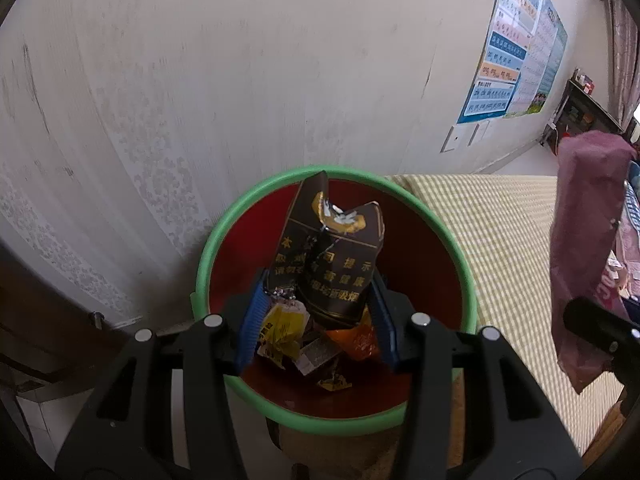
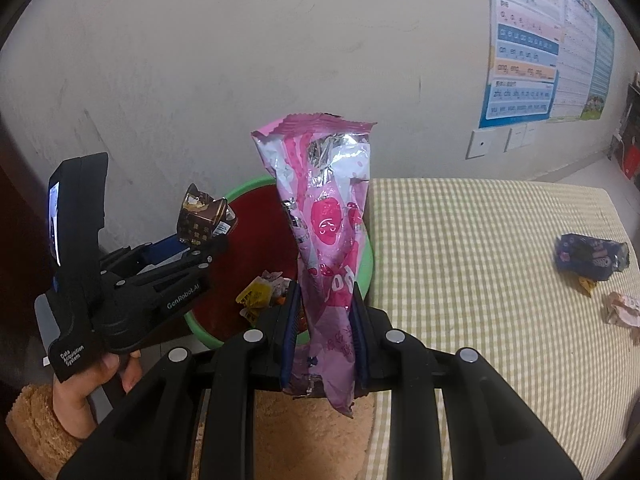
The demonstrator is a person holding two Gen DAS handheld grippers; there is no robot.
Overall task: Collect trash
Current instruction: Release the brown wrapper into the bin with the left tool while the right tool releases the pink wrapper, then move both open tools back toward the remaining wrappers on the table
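A crumpled dark brown cigarette pack (image 1: 328,248) with gold print stands upright between the blue pads of my left gripper (image 1: 320,284), which is shut on it. The pack hangs right over a red bin with a green rim (image 1: 440,224). In the right wrist view the same pack (image 2: 200,216) and left gripper (image 2: 212,242) sit over the bin's left side (image 2: 192,328). My right gripper (image 2: 326,292) is shut on a tall pink foil snack wrapper (image 2: 328,208), held upright beside the bin's right edge. The pink wrapper (image 1: 584,240) also shows at the right of the left wrist view.
Yellow (image 1: 280,332) and orange (image 1: 360,340) wrappers lie in the bin. A checked cloth surface (image 2: 480,240) to the right carries a blue wrapper (image 2: 592,260), a small yellow scrap (image 2: 586,286) and crumpled paper (image 2: 622,308). A white wall (image 2: 200,60) stands close behind. A hand (image 2: 80,392) holds the left gripper.
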